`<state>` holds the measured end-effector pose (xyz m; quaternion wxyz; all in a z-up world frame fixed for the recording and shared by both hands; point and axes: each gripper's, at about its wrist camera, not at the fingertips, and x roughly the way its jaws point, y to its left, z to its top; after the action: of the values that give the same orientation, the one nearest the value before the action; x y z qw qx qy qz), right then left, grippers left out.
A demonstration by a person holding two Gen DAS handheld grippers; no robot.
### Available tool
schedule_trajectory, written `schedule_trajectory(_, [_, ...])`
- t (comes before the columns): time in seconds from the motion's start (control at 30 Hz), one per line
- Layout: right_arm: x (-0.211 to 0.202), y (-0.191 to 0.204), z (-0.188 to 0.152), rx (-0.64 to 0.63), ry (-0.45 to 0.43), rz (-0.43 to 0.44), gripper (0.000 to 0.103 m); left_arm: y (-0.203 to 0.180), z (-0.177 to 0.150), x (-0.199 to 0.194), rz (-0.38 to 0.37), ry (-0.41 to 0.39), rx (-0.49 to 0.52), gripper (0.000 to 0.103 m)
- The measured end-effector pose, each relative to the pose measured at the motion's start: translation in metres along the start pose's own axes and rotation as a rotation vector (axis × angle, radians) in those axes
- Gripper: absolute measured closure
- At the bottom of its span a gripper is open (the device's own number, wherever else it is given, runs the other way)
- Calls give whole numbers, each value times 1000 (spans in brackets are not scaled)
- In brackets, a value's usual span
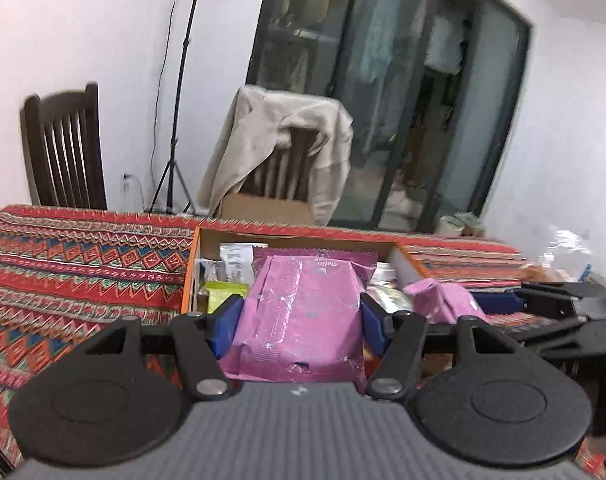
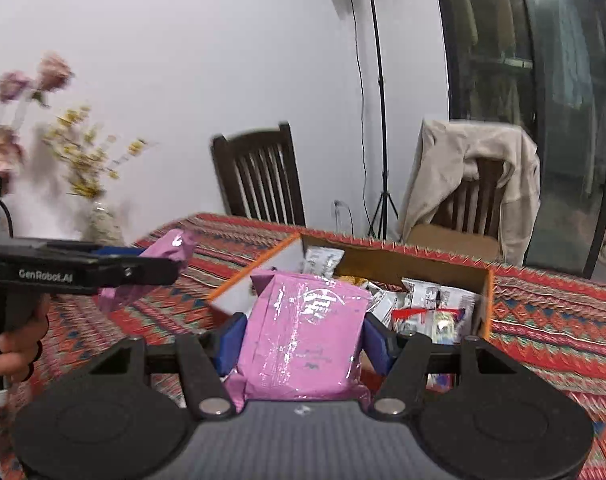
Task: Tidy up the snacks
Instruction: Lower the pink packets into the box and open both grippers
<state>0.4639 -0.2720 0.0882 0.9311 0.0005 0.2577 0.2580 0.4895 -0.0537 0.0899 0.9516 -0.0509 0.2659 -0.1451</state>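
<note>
My left gripper is shut on a pink snack packet, held above the near edge of an open cardboard box with orange edges. My right gripper is shut on a second pink snack packet, held in front of the same box. The box holds several white, yellow and red snack packets. In the left wrist view the right gripper and its pink packet show at the right. In the right wrist view the left gripper and its packet show at the left.
The box sits on a table with a red patterned cloth. Two dark wooden chairs stand behind it, one draped with a beige garment. A light stand and a vase of flowers are at the back.
</note>
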Motion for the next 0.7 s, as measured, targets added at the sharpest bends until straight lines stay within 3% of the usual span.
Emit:
schedule_trajectory(0.2, [112,-21,15,18,120,-48,42,14,5,99,89,81,30,40])
schedule_trajectory(0.33, [167,-26,8,3,201,-81,42,22,-2,139,103,135,20,40])
schedule_trajectory(0.5, [211,-24,-5,7,282,-62,42,22,-13,154,117,157,42,36])
schedule_trajectory(0.6, [222,-25,-9,76,296,1,41,22,-13,154,90,153,46,27])
schedule_trajectory(0.7, [227,-25,-12,133,301,61,35,22,-11,151,84,151,55,27])
